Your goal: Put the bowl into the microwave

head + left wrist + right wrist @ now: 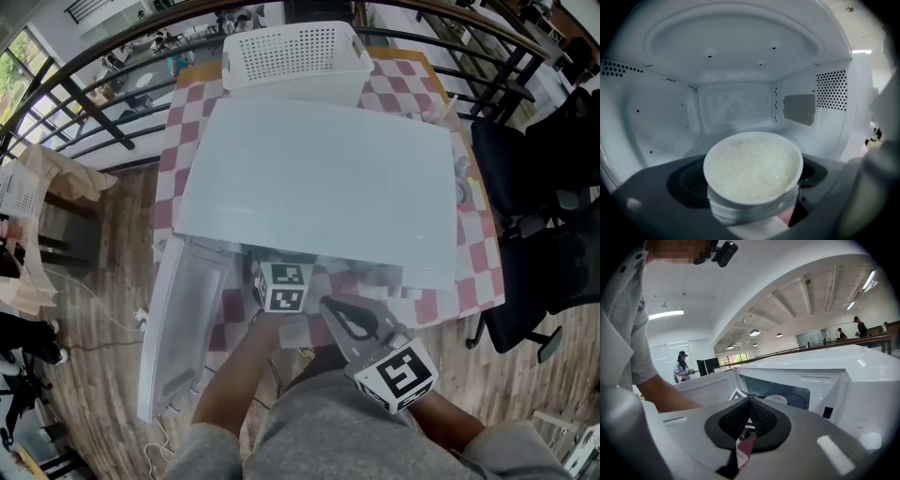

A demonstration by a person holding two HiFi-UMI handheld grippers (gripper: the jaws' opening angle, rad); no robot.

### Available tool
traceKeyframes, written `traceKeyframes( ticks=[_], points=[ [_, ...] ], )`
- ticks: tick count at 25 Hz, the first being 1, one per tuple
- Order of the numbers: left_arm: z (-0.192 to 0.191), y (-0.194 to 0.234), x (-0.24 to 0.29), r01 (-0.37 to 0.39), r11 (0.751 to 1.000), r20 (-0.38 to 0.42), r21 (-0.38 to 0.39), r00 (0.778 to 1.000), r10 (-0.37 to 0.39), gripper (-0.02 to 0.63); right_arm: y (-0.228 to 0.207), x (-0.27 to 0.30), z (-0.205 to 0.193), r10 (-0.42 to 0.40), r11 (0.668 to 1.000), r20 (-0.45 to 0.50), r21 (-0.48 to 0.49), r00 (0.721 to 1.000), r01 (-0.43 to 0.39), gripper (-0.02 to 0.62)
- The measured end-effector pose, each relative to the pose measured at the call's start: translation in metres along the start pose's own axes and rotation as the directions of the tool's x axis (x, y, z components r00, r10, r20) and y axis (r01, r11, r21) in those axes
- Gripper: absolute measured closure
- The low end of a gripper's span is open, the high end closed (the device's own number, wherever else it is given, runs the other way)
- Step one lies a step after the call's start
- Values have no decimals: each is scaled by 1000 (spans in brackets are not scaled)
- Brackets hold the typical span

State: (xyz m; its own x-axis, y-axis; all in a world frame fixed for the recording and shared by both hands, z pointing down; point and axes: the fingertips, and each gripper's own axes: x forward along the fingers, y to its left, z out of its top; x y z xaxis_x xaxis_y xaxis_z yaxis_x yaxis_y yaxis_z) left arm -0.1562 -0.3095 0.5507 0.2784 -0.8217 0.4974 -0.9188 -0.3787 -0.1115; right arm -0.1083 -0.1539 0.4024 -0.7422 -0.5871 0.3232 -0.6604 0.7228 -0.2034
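round smooth white bowl (753, 168) clamped in the left tongs (751, 197) at the mouth of the glossy white microwave (656, 126), right tongs (749, 423) pressed together, empty, outside it

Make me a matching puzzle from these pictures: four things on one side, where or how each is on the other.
Things:
1. bowl
2. microwave door
3. basket
4. right gripper

Places or states:
A. jaws together, holding nothing
B. on the table behind the microwave
C. clamped between the jaws of the left gripper
D. standing open

Pairs: 1-C, 2-D, 3-B, 4-A
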Motion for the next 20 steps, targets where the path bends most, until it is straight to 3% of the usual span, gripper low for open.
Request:
traceKeyframes(
  ticks=[8,20],
  points=[
    [-6,-4,-23,88,995,51,-36,995,-87,80,-18,-14,10,-46,998,18,-31,999,47,598],
    [-15,4,-145,9,991,198,-136,980,18,80,-45,-82,27,-162,983,86,-74,983,168,597]
  ],
)
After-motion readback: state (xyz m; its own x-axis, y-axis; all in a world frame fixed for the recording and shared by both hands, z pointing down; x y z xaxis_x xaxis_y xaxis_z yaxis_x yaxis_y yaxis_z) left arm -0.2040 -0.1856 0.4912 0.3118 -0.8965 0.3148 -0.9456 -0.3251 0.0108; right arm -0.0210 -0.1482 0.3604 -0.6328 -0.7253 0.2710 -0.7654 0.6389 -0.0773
